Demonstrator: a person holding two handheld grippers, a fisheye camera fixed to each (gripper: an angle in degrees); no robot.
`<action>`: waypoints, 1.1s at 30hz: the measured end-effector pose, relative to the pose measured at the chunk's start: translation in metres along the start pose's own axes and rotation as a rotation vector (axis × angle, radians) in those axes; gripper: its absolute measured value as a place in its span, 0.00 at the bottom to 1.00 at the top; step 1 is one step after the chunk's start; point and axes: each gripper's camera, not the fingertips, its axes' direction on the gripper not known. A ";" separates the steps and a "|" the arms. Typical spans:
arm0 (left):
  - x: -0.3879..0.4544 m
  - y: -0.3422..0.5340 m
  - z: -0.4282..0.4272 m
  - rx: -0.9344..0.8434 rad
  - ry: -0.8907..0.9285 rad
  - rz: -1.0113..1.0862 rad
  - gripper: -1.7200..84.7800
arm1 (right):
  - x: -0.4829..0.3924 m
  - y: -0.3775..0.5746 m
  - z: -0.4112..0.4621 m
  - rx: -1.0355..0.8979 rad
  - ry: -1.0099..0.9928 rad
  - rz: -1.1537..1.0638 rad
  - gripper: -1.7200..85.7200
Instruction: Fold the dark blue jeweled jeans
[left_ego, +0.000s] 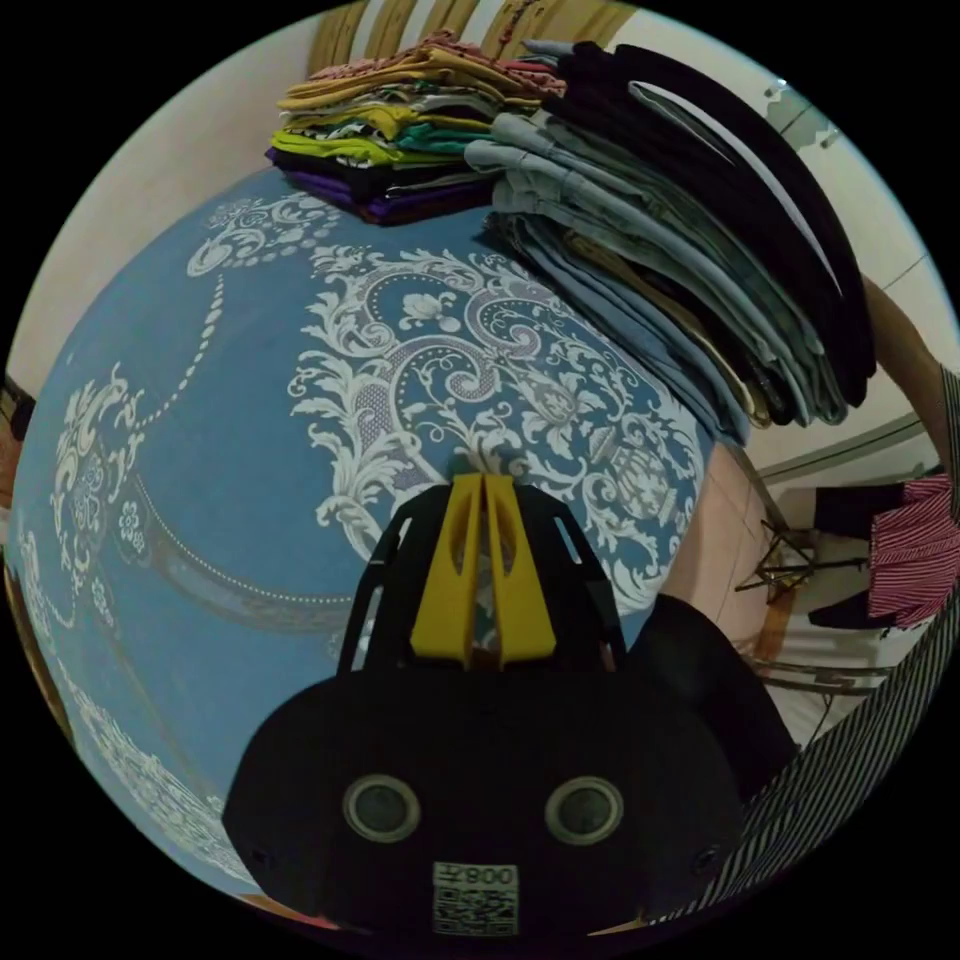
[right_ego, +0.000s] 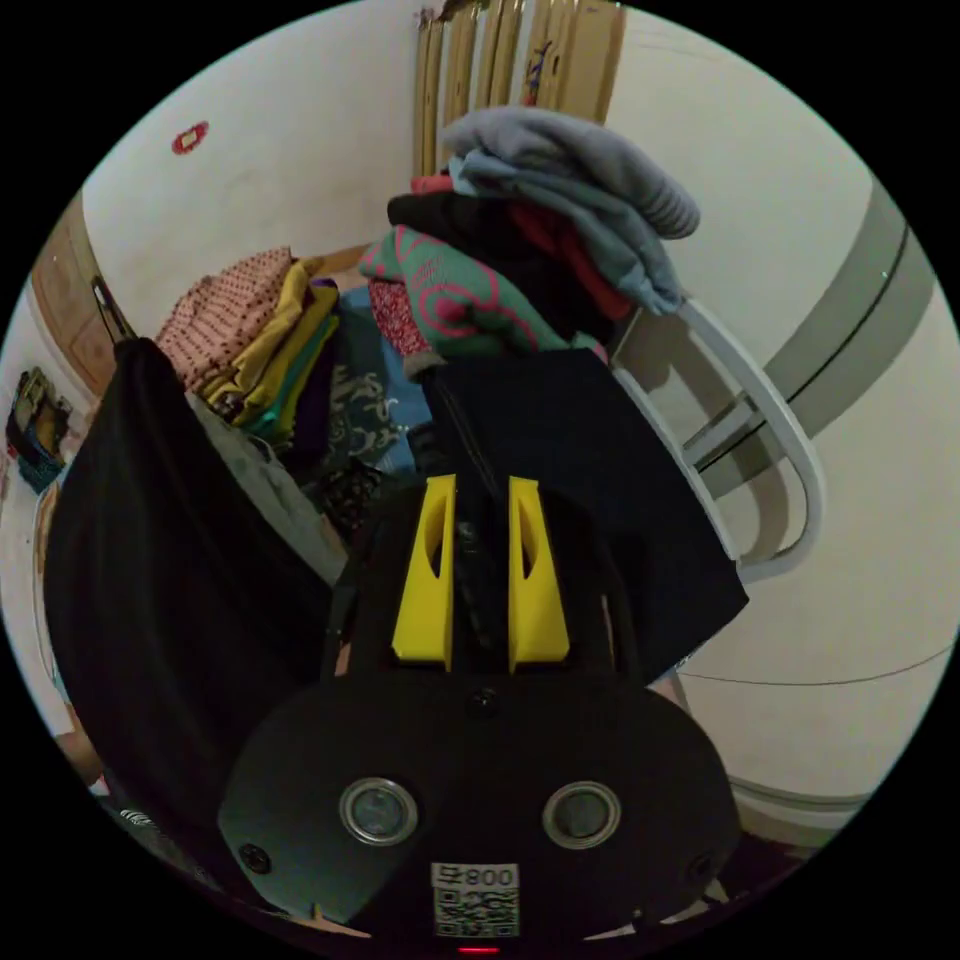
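In the left gripper view, the left tongs (left_ego: 484, 480) had their yellow jaws pressed together with nothing between them, held above the blue patterned bedspread (left_ego: 230, 420). Along the bed's far edge sat a stack of bright folded tops (left_ego: 400, 130) and, touching it, a taller stack of folded denim (left_ego: 640, 270) with black garments on top. Off the bed's near corner, just beside the tongs' body, showed a dark mass of cloth (left_ego: 715, 690); whether it was part of the jeans could not be told.

In the right gripper view, the right tongs (right_ego: 482, 485) had their jaws standing narrowly apart with dark cloth caught between them, so they appeared to be pinching the dark jeans (right_ego: 600, 490). The jeans spread away from the jaw tips as a flat dark panel, a seam running straight out from the tips, in front of a white chair (right_ego: 780, 450) heaped with clothes (right_ego: 540, 230). No jewels could be made out on the cloth. More dark fabric (right_ego: 150, 600) hung close by, on the side of the folded tops (right_ego: 260, 340).

By my judgement the jeans lay off the bed on the right tongs' side, their long axis leading away from those jaws; the left tongs were free and nearer the open bedspread, so the cloth would need carrying across to them
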 end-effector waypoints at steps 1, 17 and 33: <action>-0.001 0.009 -0.004 0.010 -0.008 0.011 0.02 | -0.001 -0.004 0.000 -0.007 0.000 -0.006 0.13; -0.010 0.127 -0.072 0.049 -0.100 -0.014 0.02 | 0.039 -0.011 -0.060 0.006 -0.147 0.172 0.07; -0.016 0.266 -0.213 0.069 0.102 -0.101 0.02 | 0.188 0.147 -0.311 0.657 -0.839 0.630 0.05</action>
